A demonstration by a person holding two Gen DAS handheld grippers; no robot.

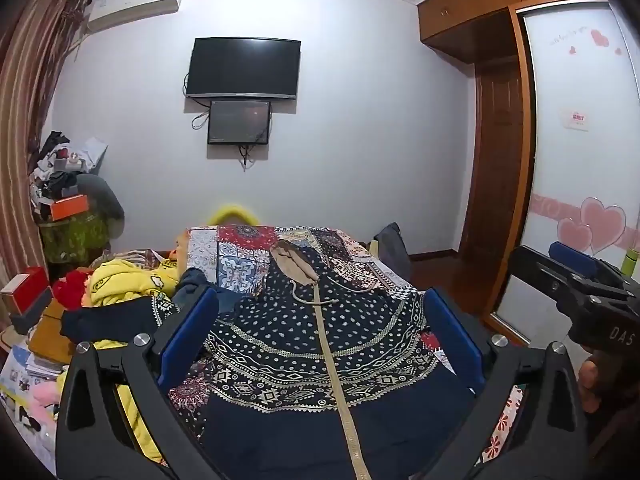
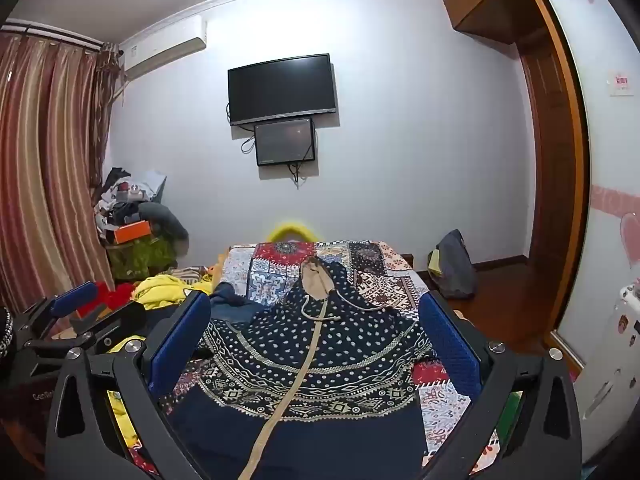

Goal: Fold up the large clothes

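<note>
A large navy hooded garment (image 1: pixel 320 344) with white dots, patterned bands and a tan zip strip lies spread face up on the patchwork bedspread (image 1: pixel 248 248), hood (image 1: pixel 292 264) towards the far end. It also shows in the right wrist view (image 2: pixel 316 352). My left gripper (image 1: pixel 320 320) is open and empty above the garment's lower half. My right gripper (image 2: pixel 316 328) is open and empty, also held above it. The right gripper also shows at the right edge of the left wrist view (image 1: pixel 580 288). The left gripper shows at the left of the right wrist view (image 2: pixel 72 312).
A pile of yellow, red and navy clothes (image 1: pixel 120 284) lies at the bed's left side. Boxes and clutter (image 1: pixel 64 184) stand by the striped curtain (image 2: pixel 44 168). A TV (image 1: pixel 244 68) hangs on the far wall. A wardrobe (image 1: pixel 576 120) and a grey bag (image 2: pixel 452 264) are at right.
</note>
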